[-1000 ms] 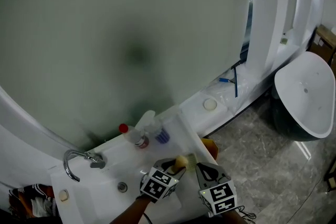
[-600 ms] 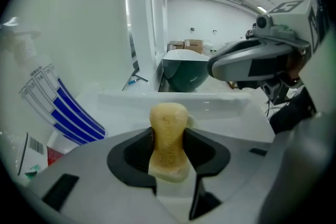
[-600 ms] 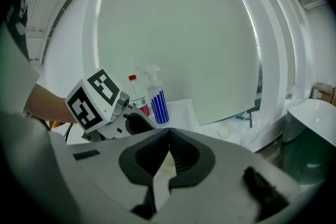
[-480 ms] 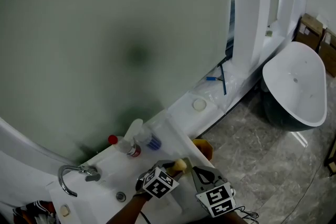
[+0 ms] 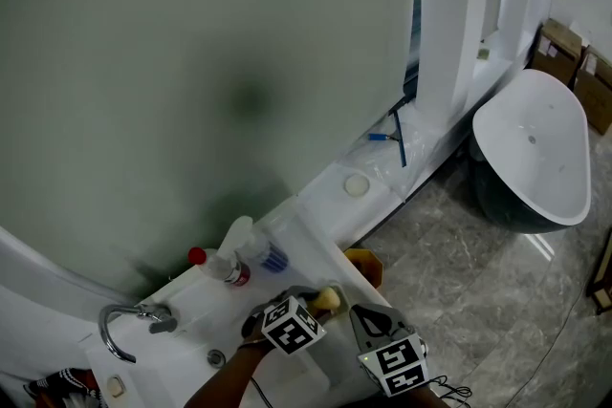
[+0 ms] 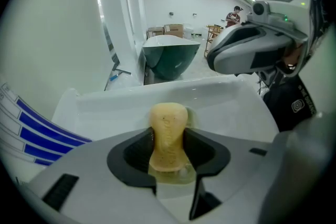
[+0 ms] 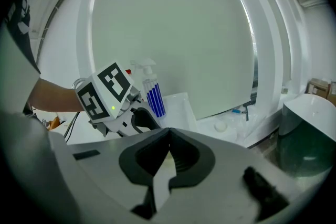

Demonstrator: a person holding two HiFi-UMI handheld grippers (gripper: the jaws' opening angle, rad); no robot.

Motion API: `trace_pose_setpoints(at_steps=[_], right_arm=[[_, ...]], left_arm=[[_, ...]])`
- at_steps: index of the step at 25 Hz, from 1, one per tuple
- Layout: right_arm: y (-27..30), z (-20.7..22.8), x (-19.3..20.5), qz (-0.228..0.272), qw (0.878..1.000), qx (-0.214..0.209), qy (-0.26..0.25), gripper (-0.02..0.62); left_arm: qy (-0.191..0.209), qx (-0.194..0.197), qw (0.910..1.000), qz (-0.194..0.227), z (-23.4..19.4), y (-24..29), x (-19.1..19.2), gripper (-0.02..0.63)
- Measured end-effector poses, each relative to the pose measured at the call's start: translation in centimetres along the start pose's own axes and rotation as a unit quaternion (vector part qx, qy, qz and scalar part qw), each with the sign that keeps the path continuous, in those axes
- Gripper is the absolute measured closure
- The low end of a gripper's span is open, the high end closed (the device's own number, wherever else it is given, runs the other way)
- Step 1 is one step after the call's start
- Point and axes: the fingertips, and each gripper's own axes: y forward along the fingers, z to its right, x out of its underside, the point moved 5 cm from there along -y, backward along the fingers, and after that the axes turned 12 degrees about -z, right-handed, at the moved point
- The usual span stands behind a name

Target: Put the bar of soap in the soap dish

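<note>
A pale yellow bar of soap (image 6: 168, 136) stands upright between the jaws of my left gripper (image 6: 169, 165), which is shut on it. From above, the soap (image 5: 327, 300) shows just past the left gripper (image 5: 314, 309), over the right part of the white washstand (image 5: 191, 339). Right behind the soap lies a white rectangular dish with a raised rim (image 6: 210, 97). My right gripper (image 5: 368, 318) hangs close to the right of the left one, its jaws shut on nothing (image 7: 168, 139). The left gripper's marker cube (image 7: 107, 92) fills the left of the right gripper view.
On the washstand stand a chrome tap (image 5: 120, 328), a red-capped bottle (image 5: 215, 265) and a blue-striped spray bottle (image 5: 253, 244). A drain (image 5: 216, 358) sits in the basin. An orange object (image 5: 368, 263) lies beside the stand. A freestanding bathtub (image 5: 531, 153) is at the right.
The head view has shifted a little, so the scene sits lower and further left. The soap stays in the left gripper. Both grippers keep nearly the same places.
</note>
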Motion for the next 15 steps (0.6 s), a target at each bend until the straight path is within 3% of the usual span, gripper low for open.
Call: trace_pose_setpoints(at_steps=[9,15], right_arm=[[-0.10,-0.12,0.14,0.001,1.000,0.002,0.002,0.584],[-0.35,0.08,0.29,0.005,1.000,0.006,0.002,0.584]], left_arm=[[0.026,0.012,0.9989,-0.038,0.41,0.56,-0.35,0.422],[0.041,0.008,0.9982,-0.042,0.53,0.96,-0.26,0.420]])
